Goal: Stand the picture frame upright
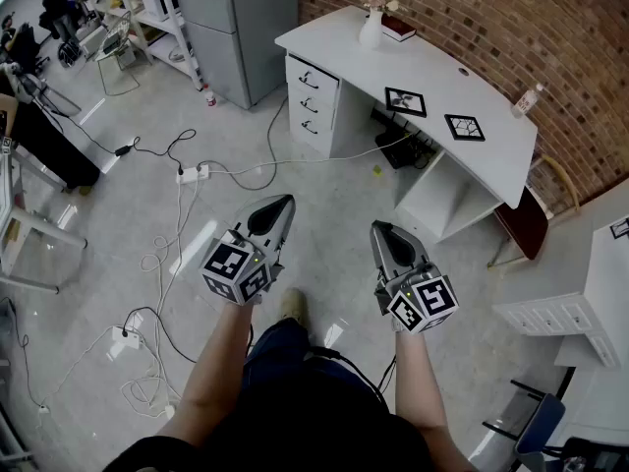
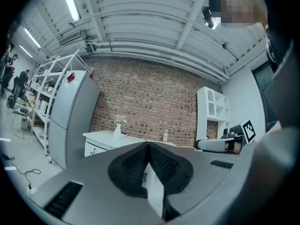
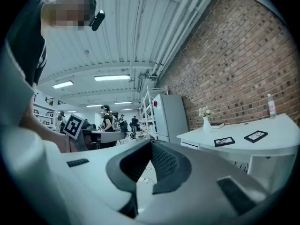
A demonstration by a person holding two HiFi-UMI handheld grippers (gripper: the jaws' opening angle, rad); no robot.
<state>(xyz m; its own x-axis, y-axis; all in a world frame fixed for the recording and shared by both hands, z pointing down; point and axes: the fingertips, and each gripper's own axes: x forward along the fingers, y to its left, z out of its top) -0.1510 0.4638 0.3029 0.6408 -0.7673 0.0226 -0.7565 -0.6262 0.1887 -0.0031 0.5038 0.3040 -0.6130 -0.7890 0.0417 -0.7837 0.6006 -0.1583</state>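
Note:
Two black picture frames lie flat on the white desk [image 1: 491, 116]: one [image 1: 405, 101] near the middle, the other [image 1: 464, 127] to its right. In the right gripper view the two frames [image 3: 224, 141] [image 3: 256, 135] lie side by side on the desk top. My left gripper [image 1: 287, 203] and right gripper [image 1: 377, 229] are held level over the floor, well short of the desk, both shut with nothing between the jaws. In the left gripper view the jaws [image 2: 149, 146] meet at the tip; those in the right gripper view [image 3: 151, 143] also meet.
A white vase with flowers [image 1: 371, 23] and a book [image 1: 398, 29] stand at the desk's far end, a bottle [image 1: 527, 99] at its right. The desk has a drawer unit [image 1: 313, 104]. Cables and a power strip [image 1: 189, 174] lie on the floor. A grey fridge [image 1: 236, 28] stands at the left.

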